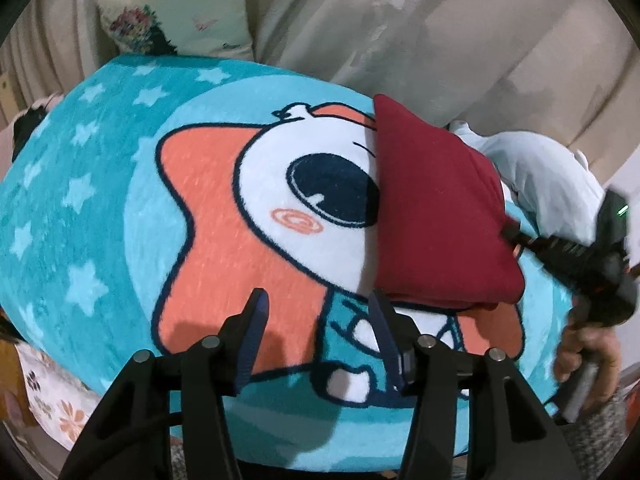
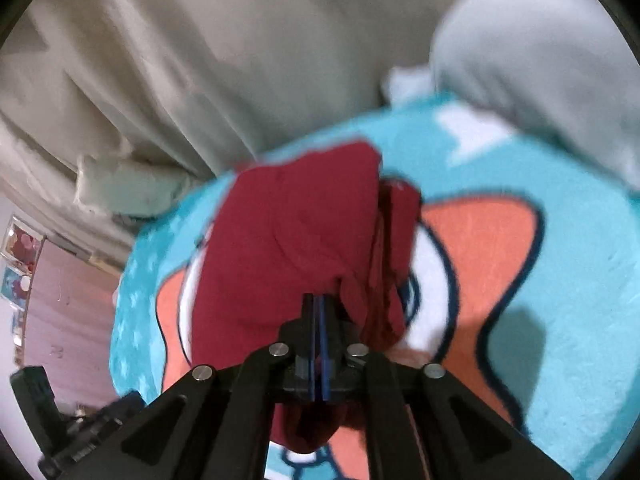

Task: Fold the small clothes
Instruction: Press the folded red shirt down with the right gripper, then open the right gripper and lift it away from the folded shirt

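your right tool (image 2: 319, 312) pinched the folded red garment (image 2: 296, 240) at its edge; your left tool (image 1: 316, 320) hung released. next, carry the fold over.

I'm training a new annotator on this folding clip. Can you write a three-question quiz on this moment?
1. True or false: the left gripper is open with nothing between its fingers.
2. What colour is the folded garment on the cartoon blanket?
3. The right gripper is: A) wide open above the blanket; B) shut at the garment's edge; C) out of every view.

Key: 1 true; 2 dark red; 3 B. Whether it really pinches the cloth cannot be told from the blurred right wrist view.
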Motion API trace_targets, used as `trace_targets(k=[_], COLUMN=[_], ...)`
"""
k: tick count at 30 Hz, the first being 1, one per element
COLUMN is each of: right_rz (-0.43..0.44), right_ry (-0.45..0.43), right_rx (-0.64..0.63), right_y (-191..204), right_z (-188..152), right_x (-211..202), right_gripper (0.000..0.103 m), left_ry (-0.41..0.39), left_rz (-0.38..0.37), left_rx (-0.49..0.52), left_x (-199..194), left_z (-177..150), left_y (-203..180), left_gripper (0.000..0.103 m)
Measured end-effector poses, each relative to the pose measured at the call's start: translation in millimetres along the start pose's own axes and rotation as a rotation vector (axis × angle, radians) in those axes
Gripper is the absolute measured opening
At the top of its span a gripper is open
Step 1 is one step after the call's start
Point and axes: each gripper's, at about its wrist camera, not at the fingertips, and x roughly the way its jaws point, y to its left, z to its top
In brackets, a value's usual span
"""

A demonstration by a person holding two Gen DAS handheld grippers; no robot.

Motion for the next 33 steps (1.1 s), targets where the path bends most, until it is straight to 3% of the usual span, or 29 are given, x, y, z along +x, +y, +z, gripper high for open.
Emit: trace_targets(k=[2,3,4,5,8,12,18,22,27,30,33], right_rz=[-0.032,-0.027,-0.019,-0.008,-0.055,-0.024,-0.091,-0.095,-0.085,-0.079,-0.063], right_ry=[-0.042,-0.041,-0.029,-0.015,0.056,0.021,-0.049,-0.033,0.017,0.048,0.07], right_rx=[-0.066,-0.079,-0.081,-0.074,-0.016,0.073,-0.004,-0.081,-0.136,-0.152,-0.179], right_y=[21.6,26.6,29.1,29.6,9.9,-7.5,19.4,34.6,38.9,39.5,42.9], right_z=[7.8,9.3,9.5,9.3,4.0,-4.9,-23.5,-45.8,-75.8,-91.3,-103.8], right_x=[-4.9,-3.0,1.9,9.8,34.3,10.3,-28.3,-42.5,-50.6,-51.4,-51.8], right_gripper=[0.015,0.021,0.033,0.037,0.036,0.035,0.04,0.046,0.05,0.05,0.05], left_ry=[0.001,0.0,-0.001,-0.005,-0.023,-0.064,-0.166,-0.277,-0.386,-0.388,-0.338], left_rz=[0.008,0.009,0.013,0.019,0.032,0.067,0.183,0.253,0.27,0.264,0.239], left_rx=[0.024,0.034,0.045,0.058,0.074,0.086,0.084,0.106,0.138,0.149,0.143], left_x=[0.0,-0.2,-0.5,-1.7,-6.0,-17.6,-38.9,-61.2,-86.8,-91.6,-87.7], left_z=[-1.4,-1.9,-2.6,-3.6,-6.1,-11.0,-19.3,-28.0,-42.0,-47.6,-53.0], left_y=[-1.8,-2.4,-2.7,-2.7,-0.6,6.0,6.2,-8.9,-33.1,-44.6,-50.6], left_gripper=[0.051,0.051,0.052,0.053,0.056,0.058,0.065,0.073,0.087,0.088,0.088])
